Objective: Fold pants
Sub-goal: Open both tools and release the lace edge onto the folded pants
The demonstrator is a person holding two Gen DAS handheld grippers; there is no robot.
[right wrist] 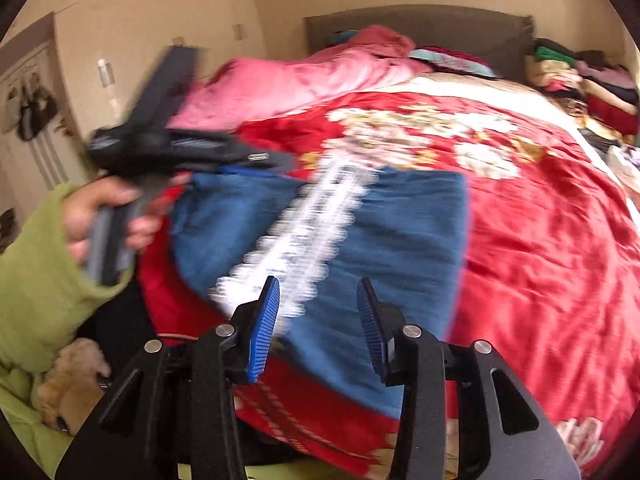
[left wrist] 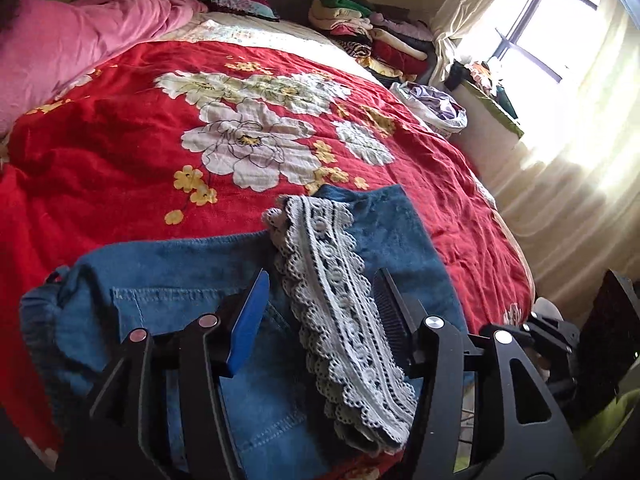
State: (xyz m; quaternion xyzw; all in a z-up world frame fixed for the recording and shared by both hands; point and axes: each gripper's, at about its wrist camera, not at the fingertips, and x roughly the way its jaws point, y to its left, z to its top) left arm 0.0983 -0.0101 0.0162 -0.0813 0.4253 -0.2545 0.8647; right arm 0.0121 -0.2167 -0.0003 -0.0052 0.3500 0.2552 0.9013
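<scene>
My folded pants (left wrist: 168,292), with their lace trim (left wrist: 336,312) lying across the top, rest on the red bedspread (left wrist: 120,128) at the bed's near edge, while my left gripper (left wrist: 320,300) and right gripper (right wrist: 318,314) hover above, both wide and holding nothing.

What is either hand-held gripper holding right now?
Nothing. The left hand-held gripper is open over the jeans' lace trim; the right hand-held gripper is open too.

Both wrist views close over bed (left wrist: 120,152).
</scene>
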